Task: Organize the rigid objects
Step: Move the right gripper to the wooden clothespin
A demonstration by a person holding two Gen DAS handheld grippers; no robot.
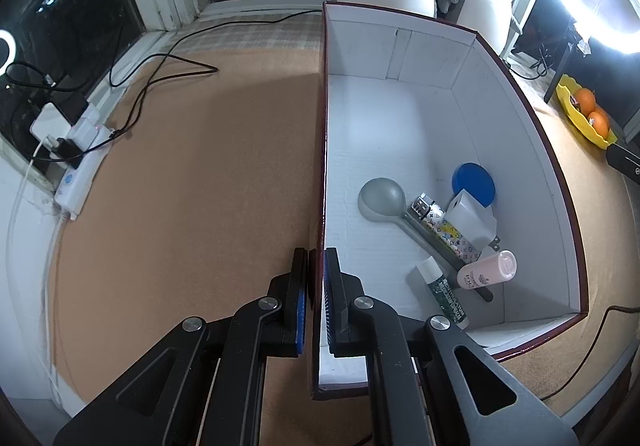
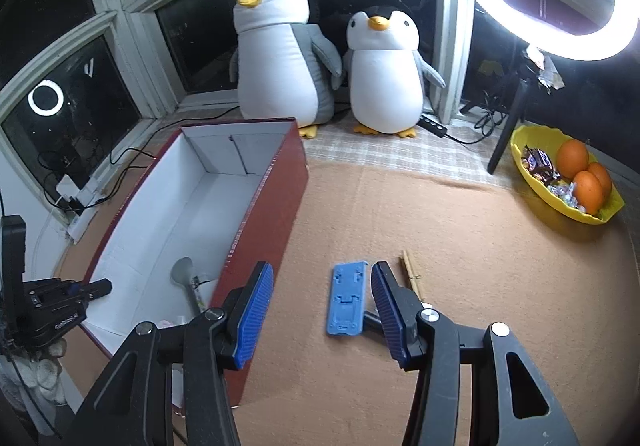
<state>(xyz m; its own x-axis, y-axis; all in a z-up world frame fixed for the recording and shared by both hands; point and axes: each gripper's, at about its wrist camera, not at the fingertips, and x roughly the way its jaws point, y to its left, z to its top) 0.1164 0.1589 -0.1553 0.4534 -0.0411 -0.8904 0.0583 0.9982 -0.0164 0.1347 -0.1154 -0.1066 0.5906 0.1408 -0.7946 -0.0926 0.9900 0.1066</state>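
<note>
Clamping the red box [image 1: 322,149] wall, left fingers [image 1: 316,262] grip; right fingers [image 2: 376,286] spread above a flat blue holder [image 2: 346,300].

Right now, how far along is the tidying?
Done: a spoon, lighter, charger, blue lid and two tubes lie in the box. In hand: left tongs clamp the box wall; right tongs open, empty. Left: blue holder and wooden sticks on the table.

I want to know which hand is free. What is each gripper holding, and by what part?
The left gripper clamps the box's side wall at its rim. The right gripper is open, holding nothing.
</note>
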